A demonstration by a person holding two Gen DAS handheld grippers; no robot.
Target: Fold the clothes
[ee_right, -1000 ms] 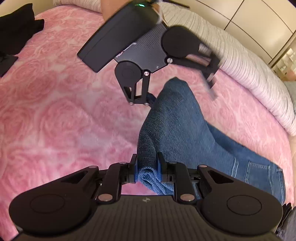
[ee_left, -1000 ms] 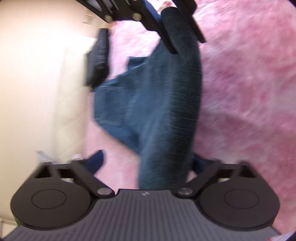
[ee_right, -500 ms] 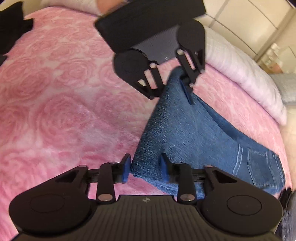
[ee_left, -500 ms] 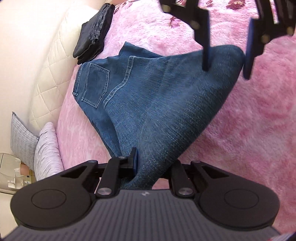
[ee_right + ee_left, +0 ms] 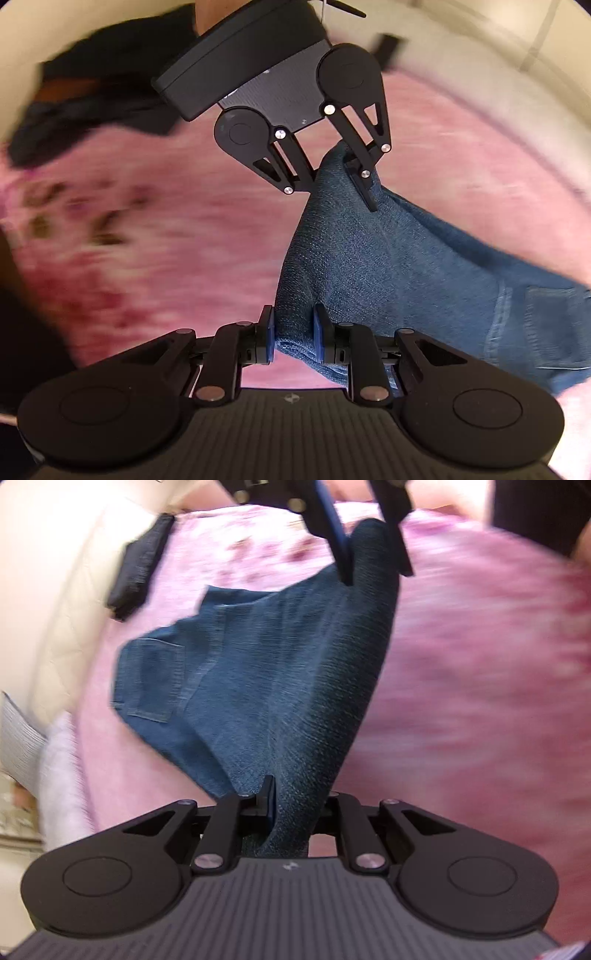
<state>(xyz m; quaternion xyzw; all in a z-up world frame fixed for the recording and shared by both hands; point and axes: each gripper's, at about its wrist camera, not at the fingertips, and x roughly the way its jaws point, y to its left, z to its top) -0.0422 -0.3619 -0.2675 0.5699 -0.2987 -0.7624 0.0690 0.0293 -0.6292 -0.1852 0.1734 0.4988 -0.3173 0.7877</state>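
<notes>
A bedroom with a big pink bed

The bed has a fluffy pink blanket (image 5: 480,664) with a rose pattern, and it fills most of both views. A cream padded headboard (image 5: 62,627) stands at the left in the left view. Grey and white pillows (image 5: 33,753) lie at the edge under it. Dark folded clothes (image 5: 138,566) sit on the blanket by the headboard. Pale cupboard doors (image 5: 535,48) show at the top right of the right view. The room is bright, and most of it looks blurry.

Home bedroom: pink rose-pattern bedspread (image 5: 480,664), quilted cream headboard (image 5: 55,627), striped pillow (image 5: 18,738).
</notes>
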